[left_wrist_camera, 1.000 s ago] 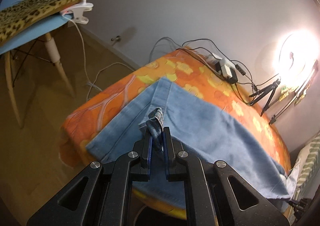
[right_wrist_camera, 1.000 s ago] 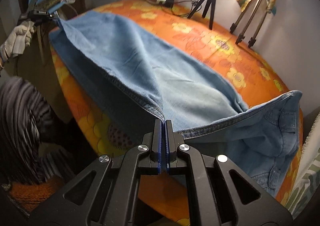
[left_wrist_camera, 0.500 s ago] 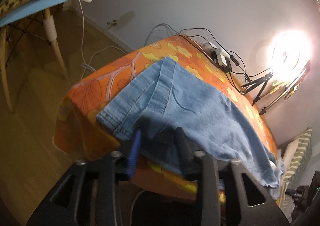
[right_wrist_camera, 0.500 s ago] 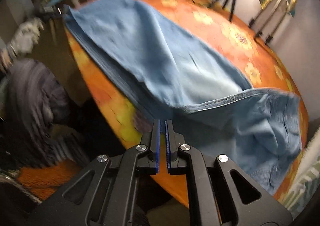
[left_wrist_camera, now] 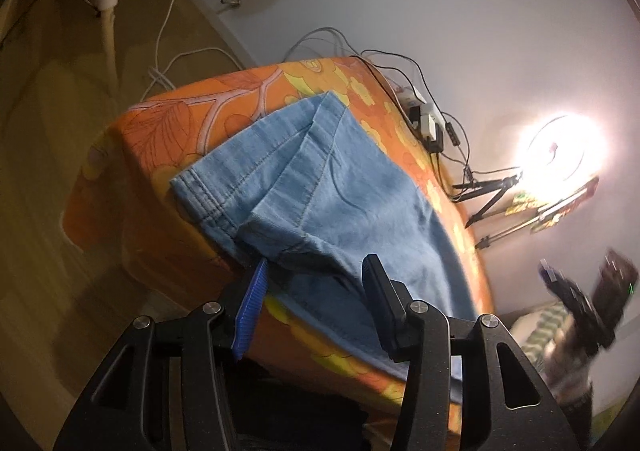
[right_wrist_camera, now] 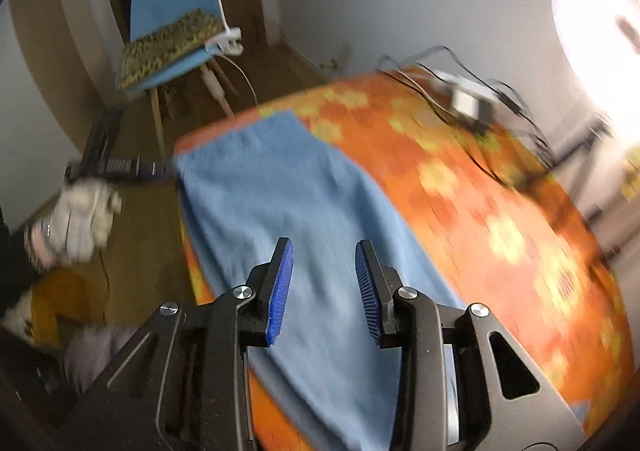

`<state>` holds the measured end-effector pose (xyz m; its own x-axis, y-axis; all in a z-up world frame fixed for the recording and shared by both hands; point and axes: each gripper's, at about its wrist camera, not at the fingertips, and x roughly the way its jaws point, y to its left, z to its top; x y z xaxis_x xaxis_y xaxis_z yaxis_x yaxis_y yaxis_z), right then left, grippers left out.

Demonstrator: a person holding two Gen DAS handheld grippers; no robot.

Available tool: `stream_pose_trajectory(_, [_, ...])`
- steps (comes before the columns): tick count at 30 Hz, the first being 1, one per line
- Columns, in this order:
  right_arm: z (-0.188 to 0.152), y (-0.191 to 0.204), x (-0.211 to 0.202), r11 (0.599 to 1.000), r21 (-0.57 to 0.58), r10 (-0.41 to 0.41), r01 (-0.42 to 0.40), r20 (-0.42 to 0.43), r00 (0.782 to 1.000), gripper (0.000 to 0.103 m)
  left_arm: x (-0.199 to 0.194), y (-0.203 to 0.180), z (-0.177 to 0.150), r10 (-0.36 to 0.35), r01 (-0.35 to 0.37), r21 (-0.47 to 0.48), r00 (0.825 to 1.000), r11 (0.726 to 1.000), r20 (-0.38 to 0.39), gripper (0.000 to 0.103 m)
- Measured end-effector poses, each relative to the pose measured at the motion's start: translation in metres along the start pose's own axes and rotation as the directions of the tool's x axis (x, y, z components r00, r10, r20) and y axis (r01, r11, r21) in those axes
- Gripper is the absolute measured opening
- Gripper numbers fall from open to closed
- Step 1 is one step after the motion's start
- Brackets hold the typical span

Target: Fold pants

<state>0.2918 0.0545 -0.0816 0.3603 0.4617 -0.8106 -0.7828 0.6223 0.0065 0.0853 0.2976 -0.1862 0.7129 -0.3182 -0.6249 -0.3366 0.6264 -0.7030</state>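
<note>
Left wrist view: no readable writing; left gripper [left_wrist_camera: 312,271] and right gripper [right_wrist_camera: 324,257] opening, unclamped above pants [left_wrist_camera: 332,187].

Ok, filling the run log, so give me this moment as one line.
task: fold pants | left gripper: opening, nothing held | right gripper: opening, nothing held | jeans: flat on orange table

Left gripper [left_wrist_camera: 314,293]: tilted downward, jaws opening, nothing pinched between the pads.
Right gripper [right_wrist_camera: 324,283]: angled down, jaws opening with a clear gap, gripping nothing.
Left hand [right_wrist_camera: 82,217]: gloved, at nine o'clock in the right wrist view, blurred, apparently wrapped around its tool.
</note>
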Motion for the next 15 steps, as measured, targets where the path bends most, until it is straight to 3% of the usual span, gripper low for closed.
stream_pose_trajectory(6, [0.072,0.027,0.106,0.996,-0.04,0.079,-0.08,-0.024,0.997,0.034,0.0,-0.006,0.009,0.06,-0.06,-0.012,0.998,0.998,-0.001,0.048])
stream_pose_trajectory(15, [0.115,0.043,0.222,0.986,-0.057,0.153,-0.157,-0.081,0.985,0.034,0.018,-0.013,0.015,0.147,-0.148,-0.05,0.989,0.988,-0.021,0.05])
